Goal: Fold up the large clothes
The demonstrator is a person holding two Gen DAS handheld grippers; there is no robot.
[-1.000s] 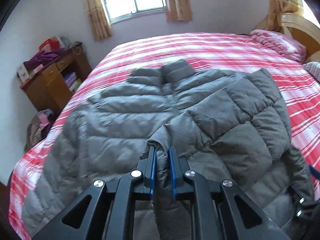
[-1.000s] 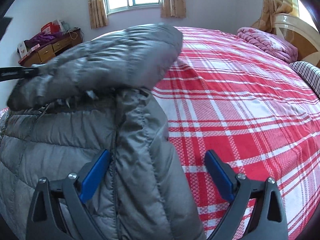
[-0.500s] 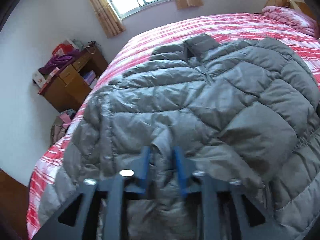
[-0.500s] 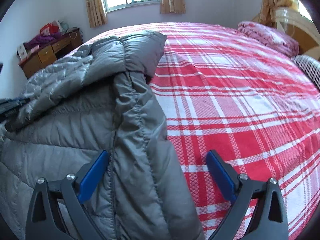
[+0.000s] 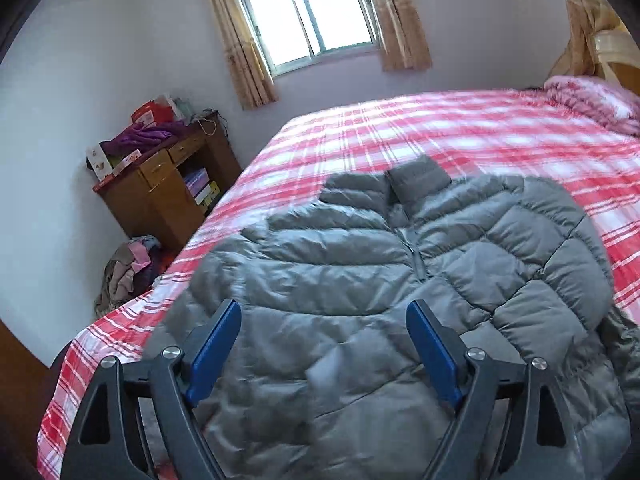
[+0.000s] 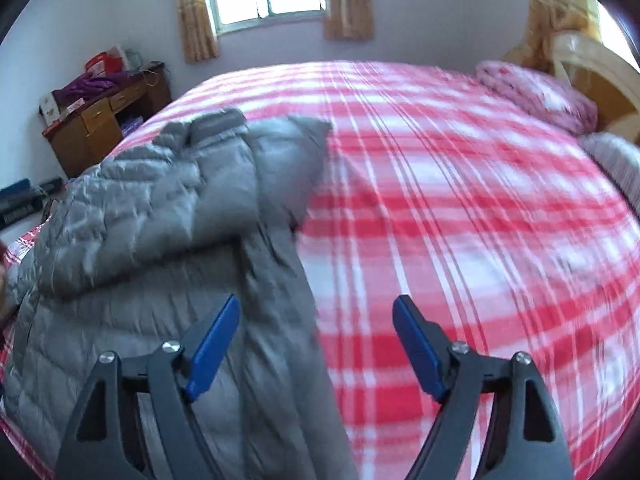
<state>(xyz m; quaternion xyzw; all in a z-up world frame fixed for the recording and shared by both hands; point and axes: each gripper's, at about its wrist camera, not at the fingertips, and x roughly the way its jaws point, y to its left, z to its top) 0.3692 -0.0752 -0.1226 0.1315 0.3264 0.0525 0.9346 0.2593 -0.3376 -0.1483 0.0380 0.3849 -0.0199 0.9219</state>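
Observation:
A grey quilted puffer jacket [image 5: 400, 288] lies on the red-and-white plaid bed [image 5: 460, 136], with one sleeve folded across its front. My left gripper [image 5: 324, 320] is open and empty, raised above the jacket's lower part. In the right wrist view the jacket [image 6: 160, 248] lies at the left on the bed [image 6: 460, 220]. My right gripper [image 6: 316, 316] is open and empty, over the jacket's right edge where it meets the bedspread.
A wooden desk [image 5: 160, 184] with boxes and purple cloth stands by the wall left of the bed. A pile of clothes [image 5: 128, 268] lies on the floor beside it. A pink folded blanket [image 6: 536, 96] and a headboard [image 6: 592, 72] are at the far right.
My left gripper has opened and let go of the jacket sleeve, then lifted away. The sleeve now rests folded across the jacket. My right gripper stays open and has shifted slightly right.

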